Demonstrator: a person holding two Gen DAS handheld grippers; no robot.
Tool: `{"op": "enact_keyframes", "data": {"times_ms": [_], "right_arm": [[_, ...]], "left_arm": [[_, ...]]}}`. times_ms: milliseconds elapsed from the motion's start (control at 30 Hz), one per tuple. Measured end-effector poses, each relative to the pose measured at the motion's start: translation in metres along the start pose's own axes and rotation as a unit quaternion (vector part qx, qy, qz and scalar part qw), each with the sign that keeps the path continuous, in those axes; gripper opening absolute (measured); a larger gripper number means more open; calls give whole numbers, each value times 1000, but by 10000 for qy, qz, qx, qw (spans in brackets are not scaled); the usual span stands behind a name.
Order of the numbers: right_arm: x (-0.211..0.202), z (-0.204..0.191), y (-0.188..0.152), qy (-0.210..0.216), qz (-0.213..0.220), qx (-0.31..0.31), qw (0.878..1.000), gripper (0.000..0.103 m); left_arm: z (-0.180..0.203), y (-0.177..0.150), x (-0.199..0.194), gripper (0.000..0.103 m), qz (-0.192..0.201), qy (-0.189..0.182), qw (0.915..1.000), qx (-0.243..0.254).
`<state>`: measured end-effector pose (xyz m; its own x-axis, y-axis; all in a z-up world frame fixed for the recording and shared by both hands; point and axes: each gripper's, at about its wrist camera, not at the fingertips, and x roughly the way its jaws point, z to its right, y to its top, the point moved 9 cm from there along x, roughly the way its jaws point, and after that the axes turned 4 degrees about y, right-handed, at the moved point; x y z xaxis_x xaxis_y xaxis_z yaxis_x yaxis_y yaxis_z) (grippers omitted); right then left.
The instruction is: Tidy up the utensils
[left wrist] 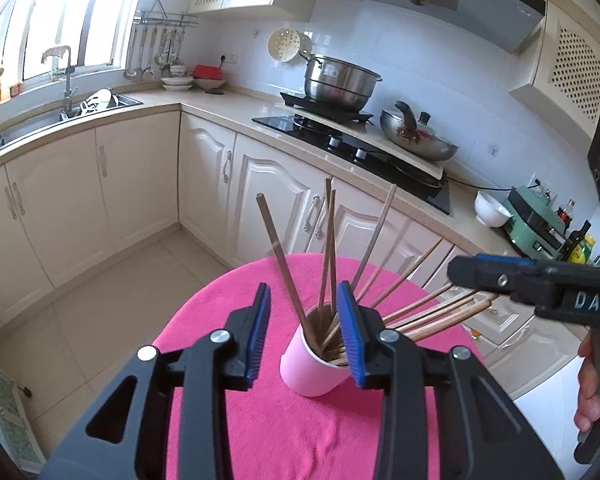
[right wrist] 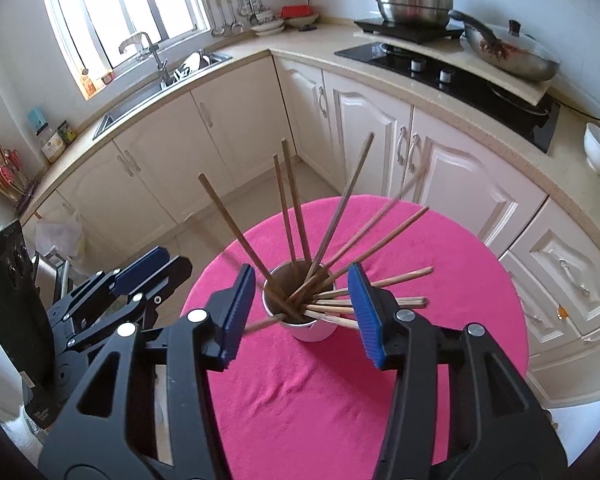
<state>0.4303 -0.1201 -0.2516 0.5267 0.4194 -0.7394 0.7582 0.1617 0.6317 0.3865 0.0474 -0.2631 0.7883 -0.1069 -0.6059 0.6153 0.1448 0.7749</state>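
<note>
Chopsticks gathered in the cup, both claws wide and empty.

The pale pink paper cup (left wrist: 314,364) stands on the pink-clothed round worktop (right wrist: 460,280), thin wooden chopsticks (right wrist: 296,216) fanned loosely inside. Left claw (left wrist: 306,332) and right claw (right wrist: 302,312) each straddle it; judged best: lift clear slowly so no fingers (right wrist: 236,308) snag a leaning stick and tip the cup.
</note>
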Motion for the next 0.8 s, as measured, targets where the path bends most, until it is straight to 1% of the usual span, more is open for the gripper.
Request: {"op": "enact_keyframes", "data": {"times_ms": [33,100,300,433,467,567,667,767,800], "right_arm": [[-2,0,0,-14,27,-14,10000,50],[-9,1,-1,-30,106,-51,9999,51],[-30,-3,-15,-55,280,-144,9995,53],[-52,-8,-22,-140,443,-137,9988,54],[-57,-9,-24,-164,492,-132,9986,56],[-77,-20,-31,-241,650,-133,9975,57],[-96,-35,-39,-306,788,-137,9963,58],[-123,-58,-52,-399,1025,-163,9938,62],[-132,-67,-56,-423,1113,-164,9928,62]], "left_arm": [[1,0,-3,35,3,23,10000,12],[3,0,-9,40,9,101,9999,25],[9,1,-36,41,4,282,9996,-17],[14,5,-59,43,88,351,9993,69],[16,6,-65,43,120,362,9992,90],[17,10,-88,43,205,372,9990,122],[14,11,-121,43,327,408,9985,186],[11,9,-153,53,458,482,9974,293],[9,8,-169,53,531,535,9965,348]]}}
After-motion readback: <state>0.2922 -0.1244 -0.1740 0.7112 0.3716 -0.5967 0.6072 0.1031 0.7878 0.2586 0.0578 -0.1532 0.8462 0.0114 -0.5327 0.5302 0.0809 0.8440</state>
